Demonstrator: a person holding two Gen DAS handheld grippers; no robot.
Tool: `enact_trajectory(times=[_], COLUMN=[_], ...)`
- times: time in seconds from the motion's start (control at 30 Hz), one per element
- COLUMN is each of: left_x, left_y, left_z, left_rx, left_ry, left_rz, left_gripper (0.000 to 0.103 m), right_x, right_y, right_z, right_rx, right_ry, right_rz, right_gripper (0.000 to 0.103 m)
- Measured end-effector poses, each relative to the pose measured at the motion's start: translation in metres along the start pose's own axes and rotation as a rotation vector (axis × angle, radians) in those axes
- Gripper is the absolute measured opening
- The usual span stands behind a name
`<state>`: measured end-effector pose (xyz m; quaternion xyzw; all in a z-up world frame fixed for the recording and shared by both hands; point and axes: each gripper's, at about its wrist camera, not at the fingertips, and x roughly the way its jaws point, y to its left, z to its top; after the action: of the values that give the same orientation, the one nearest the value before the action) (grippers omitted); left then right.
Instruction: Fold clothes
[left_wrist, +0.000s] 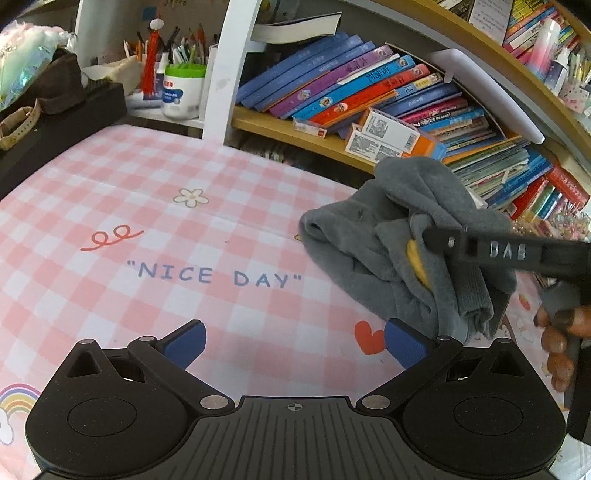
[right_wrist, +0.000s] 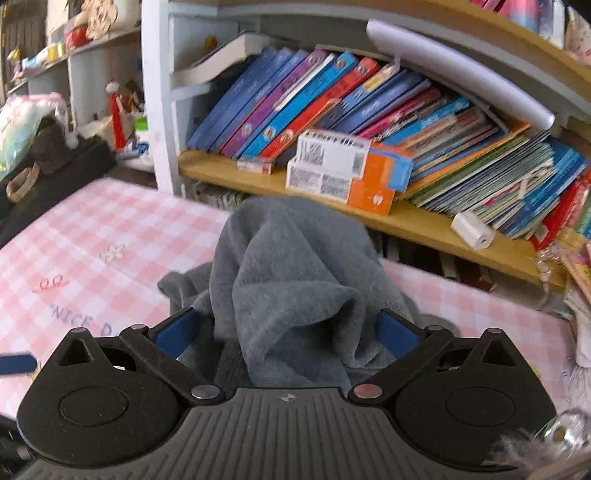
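The right gripper (right_wrist: 286, 338) stands wide around the bunched grey garment (right_wrist: 291, 280), the left gripper (left_wrist: 293, 345) spread and empty; a shallow bite could let fleece slip.

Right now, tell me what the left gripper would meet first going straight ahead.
Likely the pink checked tablecloth: the left gripper is open and empty, and the grey garment lies off to its right. Depth is uncertain.
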<state>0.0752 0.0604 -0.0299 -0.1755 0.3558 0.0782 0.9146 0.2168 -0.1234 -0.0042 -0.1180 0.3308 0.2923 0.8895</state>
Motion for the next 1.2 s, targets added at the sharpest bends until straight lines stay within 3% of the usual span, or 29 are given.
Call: enact_trajectory(times=[0.03, 0.2, 0.3, 0.63, 0.87, 1.03, 1.2], left_x=[0.000, -0.004, -0.008, -0.038, -0.065, -0.082, -0.100], left_y=[0.000, -0.003, -0.005, -0.006, 0.018, 0.056, 0.097], left_z=[0.000, 0.000, 0.001, -0.001, -0.007, -0.008, -0.012], left_rx=[0.002, 0.011, 0.018, 0.026, 0.005, -0.086, -0.201], left_ry=[-0.003, -0.014, -0.021, -0.083, -0.107, -0.118, -0.143], left_rz=[-0.001, -0.021, -0.045, -0.084, -0.098, -0.037, 0.040], left_gripper=[0.103, 0.103, 0.103, 0.103, 0.103, 0.103, 0.103], right_x=[-0.001, -0.025, -0.043, -0.098, -0.109, -0.102, -0.101], right_y=[-0.003, -0.009, -0.012, -0.001, 0.025, 0.054, 0.090], right_z=[-0.005, -0.033, -0.052, -0.108, -0.102, -0.086, -0.048], right_rx=[0.017, 0.085, 0.139, 0.335, 0.354, 0.315, 0.236], right_ry=[0.006, 0.043, 0.087, 0.230, 0.245, 0.228, 0.142], right_rz=[0.014, 0.058, 0.106, 0.287, 0.333, 0.371, 0.436], right_gripper=[0.087, 0.037, 0.023, 0.021, 0.021, 0.021, 0.020])
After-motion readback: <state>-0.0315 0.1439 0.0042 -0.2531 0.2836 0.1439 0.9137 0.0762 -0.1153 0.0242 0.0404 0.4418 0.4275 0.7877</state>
